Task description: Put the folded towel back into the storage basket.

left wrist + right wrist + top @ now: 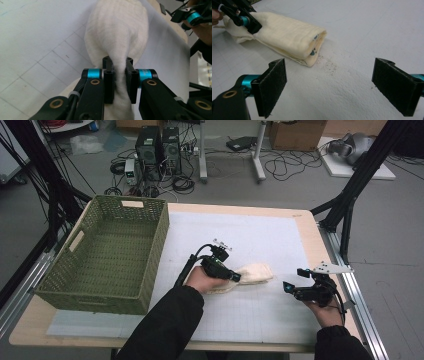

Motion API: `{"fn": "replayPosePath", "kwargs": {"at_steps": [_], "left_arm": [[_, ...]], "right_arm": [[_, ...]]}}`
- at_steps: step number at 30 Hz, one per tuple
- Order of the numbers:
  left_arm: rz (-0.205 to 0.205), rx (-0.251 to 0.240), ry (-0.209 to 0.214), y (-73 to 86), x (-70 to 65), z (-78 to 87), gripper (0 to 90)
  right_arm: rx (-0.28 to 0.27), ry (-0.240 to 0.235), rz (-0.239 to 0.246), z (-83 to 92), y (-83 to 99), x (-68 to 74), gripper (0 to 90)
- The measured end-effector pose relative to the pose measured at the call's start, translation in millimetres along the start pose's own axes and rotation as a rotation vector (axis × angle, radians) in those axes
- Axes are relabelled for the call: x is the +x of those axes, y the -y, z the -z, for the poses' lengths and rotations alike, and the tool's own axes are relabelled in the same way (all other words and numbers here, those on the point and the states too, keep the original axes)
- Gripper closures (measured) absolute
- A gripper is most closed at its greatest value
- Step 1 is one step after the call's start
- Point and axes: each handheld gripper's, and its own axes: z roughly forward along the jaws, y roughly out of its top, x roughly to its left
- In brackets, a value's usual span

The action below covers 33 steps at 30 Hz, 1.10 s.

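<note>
Left gripper (236, 277): jaws clamped, forearm reaching in over mid-table. Right gripper (294, 280): jaws wide apart, hand resting low at right.

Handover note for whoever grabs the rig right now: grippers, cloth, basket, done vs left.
Left gripper: jaws shut on the folded cream cloth, pinching one end; the rest of the cloth lies on the white mat.
Right gripper: jaws open, nothing between them, held over the mat to the right of the cloth, apart from it.
Green wicker basket: at the table's left side, nothing visible inside.
Done: cloth is folded and gripped.
Left, as a guess: carry the cloth left and set it in the basket, then release. The right gripper appears free to help if the fold sags.
</note>
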Motion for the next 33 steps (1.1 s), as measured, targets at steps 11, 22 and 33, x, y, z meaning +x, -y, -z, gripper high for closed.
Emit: {"fn": "replayPosePath", "kwargs": {"at_steps": [11,22,33], "left_arm": [[0.054,-0.062,0.036,-0.8,2.8,14.0,81.2],[0.135,-0.151,0.077,-2.9,7.4,30.3,81.2],[0.198,-0.237,0.068,-4.6,11.2,48.5,81.3]], "right_arm": [[-0.001,-0.001,-0.011,0.4,0.7,-1.6,11.8],[0.008,-0.010,-0.010,-3.3,0.7,-0.7,11.5],[0.007,-0.016,-0.010,-3.8,0.7,-0.8,11.5]]}}
